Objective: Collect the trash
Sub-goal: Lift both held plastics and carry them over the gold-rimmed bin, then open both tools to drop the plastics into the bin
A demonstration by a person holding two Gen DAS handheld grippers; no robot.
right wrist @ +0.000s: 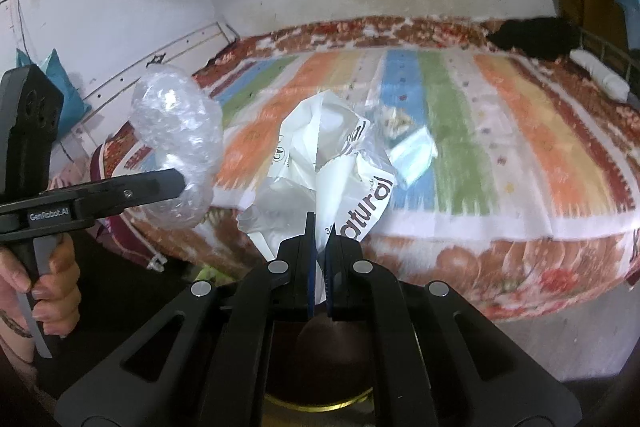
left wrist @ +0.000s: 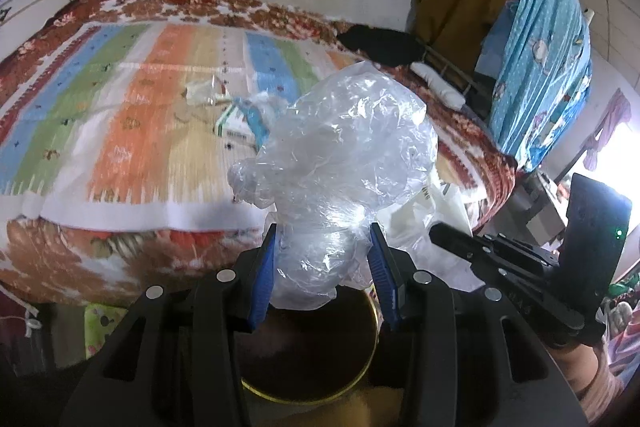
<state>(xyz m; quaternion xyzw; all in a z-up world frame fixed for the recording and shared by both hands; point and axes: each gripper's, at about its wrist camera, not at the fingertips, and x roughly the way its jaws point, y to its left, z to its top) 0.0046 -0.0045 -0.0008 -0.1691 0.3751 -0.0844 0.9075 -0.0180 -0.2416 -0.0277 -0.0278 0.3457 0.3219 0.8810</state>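
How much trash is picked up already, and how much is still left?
Partway. The left gripper holds a clear plastic bag and the right gripper a white printed bag, both over the round bin. Some wrappers lie on the bed.

Left tongs (left wrist: 323,251) are gripping a crumpled clear plastic bag (left wrist: 340,163) between blue pads (left wrist: 262,275), hanging above a round gold-rimmed bin (left wrist: 362,371). Right tongs (left wrist: 444,229) are showing alongside. More wrappers (left wrist: 236,119) are lying on the striped bed (left wrist: 120,131).
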